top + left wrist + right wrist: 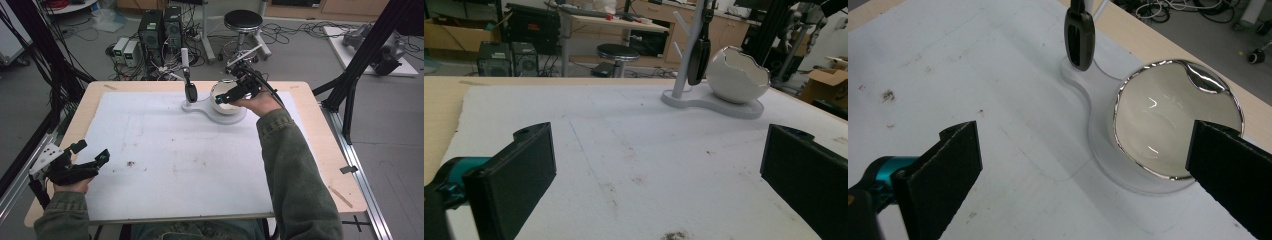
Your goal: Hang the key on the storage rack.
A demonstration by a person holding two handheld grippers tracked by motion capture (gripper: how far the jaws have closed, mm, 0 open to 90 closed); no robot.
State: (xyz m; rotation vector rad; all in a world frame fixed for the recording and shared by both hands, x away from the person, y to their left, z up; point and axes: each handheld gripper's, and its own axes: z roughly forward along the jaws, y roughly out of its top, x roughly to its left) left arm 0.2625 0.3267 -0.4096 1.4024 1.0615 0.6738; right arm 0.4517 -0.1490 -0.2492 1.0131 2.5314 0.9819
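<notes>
A white stand with a post sits at the far middle of the table. A dark oblong fob hangs from the post. Beside it on the same base rests a white egg-shaped bowl with a jagged silver rim. My right gripper hovers open just above the bowl, jaws wide apart and empty; the fob hangs beyond them. My left gripper is open and empty low over the near left of the white mat, far from the stand.
A white foam mat covers most of the wooden table. Small dark specks lie on the mat. Beyond the far edge stand a stool, computer boxes and cables on the floor. Black frame struts rise at the right.
</notes>
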